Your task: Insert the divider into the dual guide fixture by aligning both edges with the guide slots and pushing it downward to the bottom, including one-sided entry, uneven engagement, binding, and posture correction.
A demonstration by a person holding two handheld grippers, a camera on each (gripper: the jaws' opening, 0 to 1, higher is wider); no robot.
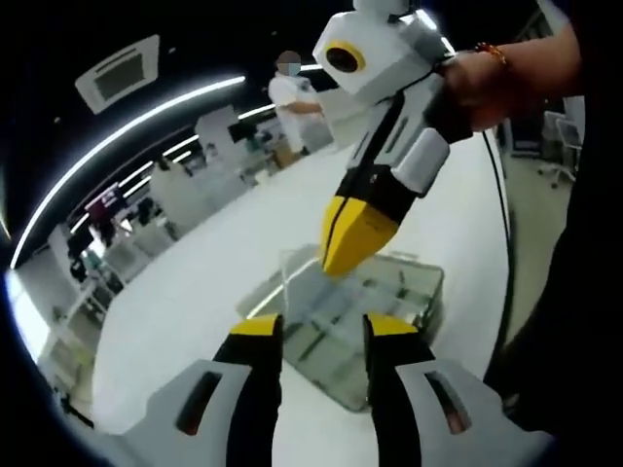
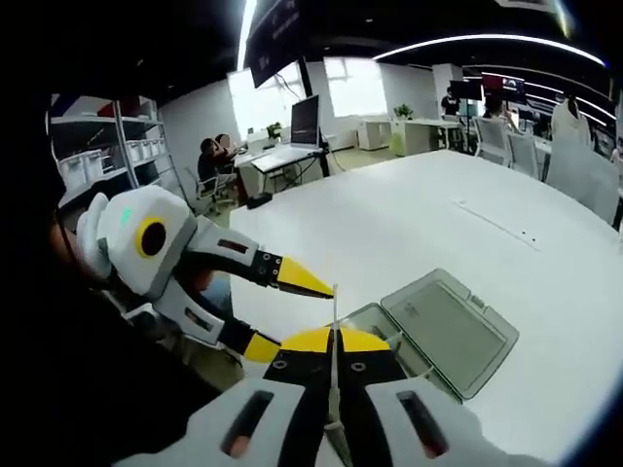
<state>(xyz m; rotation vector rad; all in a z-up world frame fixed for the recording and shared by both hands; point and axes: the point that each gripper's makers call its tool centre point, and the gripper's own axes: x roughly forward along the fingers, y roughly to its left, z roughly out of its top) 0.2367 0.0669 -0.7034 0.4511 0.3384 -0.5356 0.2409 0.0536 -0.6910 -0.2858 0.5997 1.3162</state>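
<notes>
The fixture is a clear plastic box [image 1: 375,311] with slotted walls, lying on a white table [image 1: 204,292]. My right gripper [image 1: 341,255] reaches down from the upper right, its yellow jaws shut on a thin clear divider [image 1: 290,284] that hangs over the box's near-left part. In the right gripper view, my right gripper [image 2: 332,342] pinches the divider [image 2: 334,309], seen edge-on as a thin upright line. My left gripper [image 1: 326,331] stands open just in front of the box, nothing between its jaws. It enters the right gripper view as the left gripper [image 2: 292,316], jaws spread beside the divider.
The box's clear lid [image 2: 450,331] lies folded open flat on the table [image 2: 409,224]. A person's hand [image 1: 482,78] holds the right gripper. Desks, monitors and seated people [image 2: 216,156] are beyond the table's far end. A cable [image 1: 506,243] hangs along the table's right edge.
</notes>
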